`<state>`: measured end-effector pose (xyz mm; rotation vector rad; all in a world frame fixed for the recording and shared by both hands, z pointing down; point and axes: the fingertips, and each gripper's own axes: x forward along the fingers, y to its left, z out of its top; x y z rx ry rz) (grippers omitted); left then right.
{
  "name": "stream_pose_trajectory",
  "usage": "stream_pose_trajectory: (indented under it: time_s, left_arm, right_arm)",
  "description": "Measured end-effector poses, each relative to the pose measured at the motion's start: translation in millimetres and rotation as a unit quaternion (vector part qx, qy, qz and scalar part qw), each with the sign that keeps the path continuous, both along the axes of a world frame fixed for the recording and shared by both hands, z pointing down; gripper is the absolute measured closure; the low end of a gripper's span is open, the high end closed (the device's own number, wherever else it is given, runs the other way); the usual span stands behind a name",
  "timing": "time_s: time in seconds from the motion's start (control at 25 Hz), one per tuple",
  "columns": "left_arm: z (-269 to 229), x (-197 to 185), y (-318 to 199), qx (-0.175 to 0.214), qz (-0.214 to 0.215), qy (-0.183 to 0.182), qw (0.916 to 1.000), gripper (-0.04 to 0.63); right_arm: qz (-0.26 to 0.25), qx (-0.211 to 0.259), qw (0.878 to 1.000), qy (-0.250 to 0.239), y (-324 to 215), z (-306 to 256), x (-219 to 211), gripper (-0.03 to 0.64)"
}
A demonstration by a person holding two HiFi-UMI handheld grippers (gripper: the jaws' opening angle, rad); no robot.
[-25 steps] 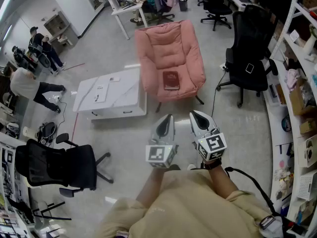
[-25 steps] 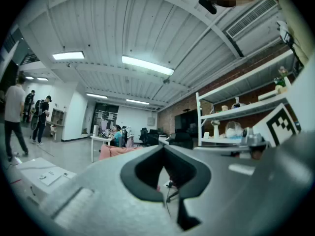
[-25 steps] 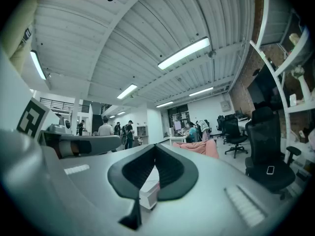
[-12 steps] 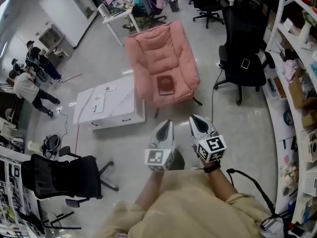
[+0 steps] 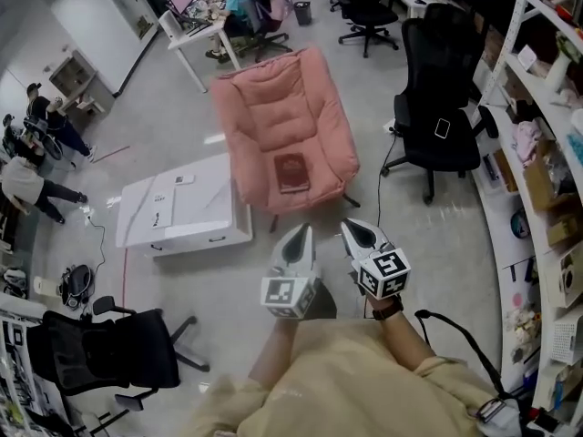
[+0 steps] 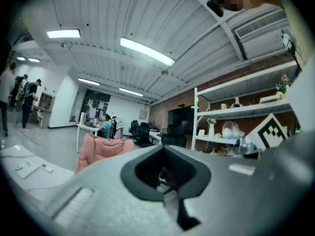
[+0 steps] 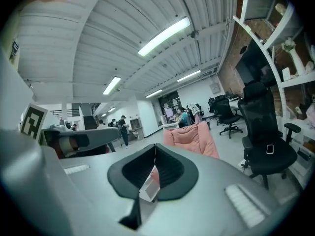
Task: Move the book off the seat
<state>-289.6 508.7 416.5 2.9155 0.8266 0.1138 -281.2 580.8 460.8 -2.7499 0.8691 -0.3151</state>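
with left tongs and right tongs both pinched together, empty, well short of the maroon book on the pink armchair, spread them before reaching.

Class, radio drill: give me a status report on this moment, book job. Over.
Left claw and right claw shut, empty, short of the armchair. Book flat on its seat, untouched. White table beside the armchair, not in the path.
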Motion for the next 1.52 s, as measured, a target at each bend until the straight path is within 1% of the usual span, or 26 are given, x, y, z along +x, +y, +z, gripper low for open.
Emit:
stream_pose_trajectory:
  time_s: [0.08,0.16,0.2,0.28,0.4,0.56,0.64,0.76,0.88,1.04,1.12,1.2,1.28,1.32,1.4,1.48,1.52]
  left_arm:
    - [2.3,26.2,-4.4,-0.006,0.009,0.005,0.9999,0.595]
    - [13.2,60.5,-10.6,0.013,0.019,0.004,0.9997,0.595]
    - [19.6,79.0,-15.9,0.022,0.024,-0.004,0.9995,0.597]
    - [30.0,115.1,-31.4,0.026,0.029,-0.030,0.9988,0.595]
    - [41.5,167.8,-62.0,0.026,0.022,-0.063,0.9974,0.596]
    - [73.7,232.2,-101.0,0.026,0.008,-0.107,0.9939,0.595]
    - [94.4,261.4,-118.8,0.019,0.002,-0.137,0.9904,0.595]
    - [122.3,295.9,-141.6,-0.003,0.004,-0.187,0.9823,0.595]
    - [153.1,329.1,-163.2,-0.011,0.001,-0.223,0.9747,0.595]
    - [204.5,362.6,-187.0,-0.004,-0.005,-0.279,0.9603,0.595]
    - [230.4,378.1,-196.1,-0.001,-0.007,-0.305,0.9522,0.595]
    - [255.3,395.2,-202.0,-0.003,-0.010,-0.332,0.9433,0.589]
    - [281.0,412.0,-204.6,-0.011,-0.009,-0.358,0.9336,0.584]
    - [295.0,420.5,-206.1,-0.017,-0.007,-0.373,0.9278,0.584]
    - [324.7,438.3,-210.9,-0.026,-0.006,-0.407,0.9132,0.579]
    - [355.4,457.4,-213.9,-0.031,-0.010,-0.442,0.8966,0.571]
    - [370.9,468.8,-213.9,-0.031,-0.012,-0.457,0.8891,0.566]
  right_arm:
    - [-0.010,-0.010,1.000,-0.014,-10.3,8.6,23.6,0.611]
    - [-0.015,-0.018,0.999,-0.023,-17.4,12.5,53.0,0.611]
    - [-0.016,-0.021,0.999,-0.027,-22.5,12.7,68.4,0.611]
    - [-0.023,-0.027,0.999,-0.035,-37.4,10.8,99.1,0.611]
    - [-0.042,-0.048,0.997,-0.049,-66.4,12.1,147.3,0.611]
    - [-0.064,-0.082,0.990,-0.097,-98.7,42.7,211.7,0.601]
    - [-0.071,-0.082,0.986,-0.124,-115.7,59.3,241.6,0.592]
    - [-0.083,-0.068,0.981,-0.159,-146.7,77.9,278.0,0.584]
    - [-0.084,-0.065,0.977,-0.187,-167.1,101.3,312.4,0.580]
    - [-0.082,-0.079,0.965,-0.238,-173.0,148.0,348.5,0.564]
    - [-0.083,-0.078,0.958,-0.262,-172.2,174.5,364.2,0.546]
    - [-0.082,-0.067,0.951,-0.291,-168.5,202.6,380.2,0.532]
    - [-0.082,-0.045,0.938,-0.335,-164.7,234.1,394.7,0.531]
    - [-0.082,-0.032,0.929,-0.360,-164.2,251.0,402.0,0.520]
    - [-0.084,-0.015,0.912,-0.401,-164.8,285.2,418.7,0.503]
    - [-0.086,-0.011,0.899,-0.428,-162.6,319.1,439.9,0.500]
    - [-0.087,-0.013,0.895,-0.437,-160.1,336.0,454.1,0.481]
